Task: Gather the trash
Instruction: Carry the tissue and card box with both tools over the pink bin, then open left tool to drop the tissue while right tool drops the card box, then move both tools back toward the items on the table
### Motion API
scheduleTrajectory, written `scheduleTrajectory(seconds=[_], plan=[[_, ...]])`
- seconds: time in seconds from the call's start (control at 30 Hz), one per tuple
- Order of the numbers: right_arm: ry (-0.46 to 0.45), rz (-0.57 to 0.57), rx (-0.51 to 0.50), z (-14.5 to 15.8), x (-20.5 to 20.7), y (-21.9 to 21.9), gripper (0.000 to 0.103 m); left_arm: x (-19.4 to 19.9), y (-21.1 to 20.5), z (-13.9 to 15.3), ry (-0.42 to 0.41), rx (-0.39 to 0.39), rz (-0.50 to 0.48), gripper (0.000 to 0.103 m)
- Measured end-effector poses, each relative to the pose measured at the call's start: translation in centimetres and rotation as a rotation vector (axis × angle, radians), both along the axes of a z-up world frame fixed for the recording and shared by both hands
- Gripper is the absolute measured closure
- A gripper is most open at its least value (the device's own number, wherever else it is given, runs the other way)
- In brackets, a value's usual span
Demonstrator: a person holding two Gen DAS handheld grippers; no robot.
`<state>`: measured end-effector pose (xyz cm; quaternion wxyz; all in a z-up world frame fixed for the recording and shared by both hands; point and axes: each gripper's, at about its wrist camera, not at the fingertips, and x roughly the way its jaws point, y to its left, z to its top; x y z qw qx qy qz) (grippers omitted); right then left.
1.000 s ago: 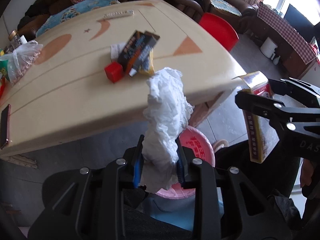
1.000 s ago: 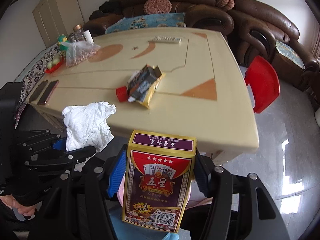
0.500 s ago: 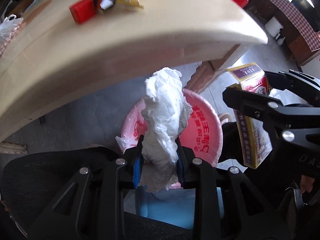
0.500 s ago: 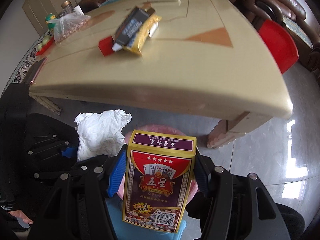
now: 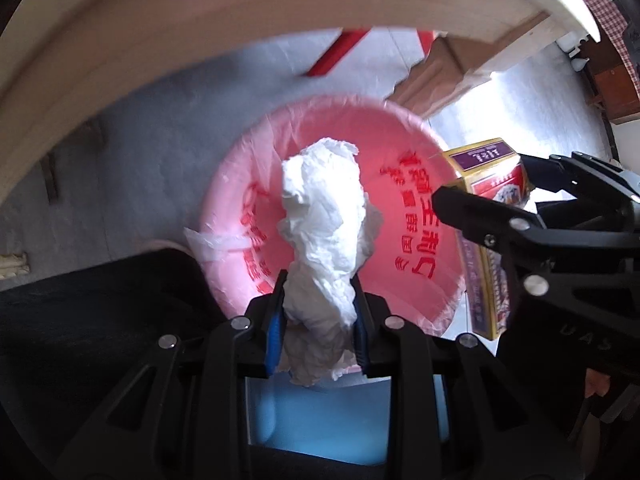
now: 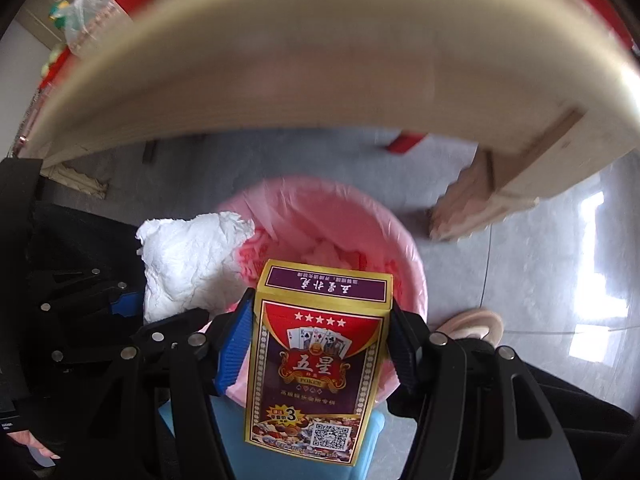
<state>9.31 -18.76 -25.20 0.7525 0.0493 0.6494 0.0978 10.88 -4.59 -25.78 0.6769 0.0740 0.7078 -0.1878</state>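
Beige table (image 6: 320,64), grey floor (image 6: 540,260)

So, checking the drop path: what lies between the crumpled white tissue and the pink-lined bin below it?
Nothing; in the left wrist view the crumpled white tissue hangs over the pink-lined bin's open mouth.

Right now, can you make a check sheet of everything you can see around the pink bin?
Surface: grey floor, table edge above.
Job's things: crumpled tissue and playing-card box over the pink-lined bin; something pale lies inside it.
Clutter: clear bag and red items on the table.
Grippers: left gripper shut on the tissue; right gripper shut on the box.
Cables: nothing seen.
Surroundings: table leg, shoe, checked cloth.
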Motion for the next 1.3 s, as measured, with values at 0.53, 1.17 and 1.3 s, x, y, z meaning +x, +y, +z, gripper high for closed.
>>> scheduleTrajectory(seconds=[0.53, 1.17, 1.3], plan=[[0.11, 0.026, 0.031, -5.1, 1.6, 0.2, 0.044, 1.3, -0.5, -5.8, 0.148, 0.061, 0.024, 0.061], [0.129, -0.037, 0.061, -5.8, 1.8, -1.6, 0.037, 1.7, 0.1, -5.8, 0.147, 0.058, 0.08, 0.034], [0.117, -0.044, 0.074, -5.1, 1.7, -1.9, 0.037, 1.8, 0.4, -5.0, 0.112, 0.063, 0.084, 0.034]])
